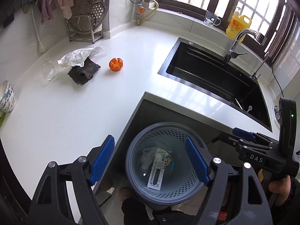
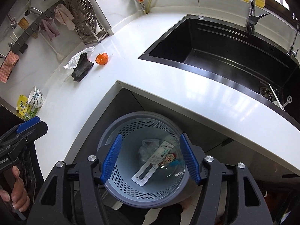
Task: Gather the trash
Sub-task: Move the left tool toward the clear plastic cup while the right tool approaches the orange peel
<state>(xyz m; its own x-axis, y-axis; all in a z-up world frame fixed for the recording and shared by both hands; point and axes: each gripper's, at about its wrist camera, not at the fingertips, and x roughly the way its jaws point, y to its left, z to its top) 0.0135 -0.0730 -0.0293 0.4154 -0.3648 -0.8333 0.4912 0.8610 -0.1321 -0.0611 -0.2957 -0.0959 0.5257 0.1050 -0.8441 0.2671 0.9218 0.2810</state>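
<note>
A grey perforated trash basket (image 1: 193, 185) (image 2: 112, 170) stands on the floor below the counter corner. In it lie a long flat package (image 1: 156, 170) (image 2: 150, 166), a crumpled clear bag (image 1: 147, 157) (image 2: 148, 148) and small wrappers. My left gripper (image 1: 150, 161) is open and empty above the basket. My right gripper (image 2: 150, 155) is open and empty above it too. On the white counter (image 1: 75, 112) (image 2: 168, 86) lie an orange peel (image 1: 116, 64) (image 2: 102, 58), a crumpled white tissue (image 1: 76, 56) (image 2: 75, 60) and a dark cloth (image 1: 83, 71) (image 2: 81, 69).
A black sink (image 1: 215, 73) (image 2: 225, 46) with a tap (image 1: 238, 41) (image 2: 251, 9) is at the right. A clear glass (image 1: 48, 69), stacked bowls (image 1: 6, 97) (image 2: 36, 96), a pan rack (image 1: 88, 18) (image 2: 84, 18) and a yellow bottle (image 1: 238, 25) stand around the counter.
</note>
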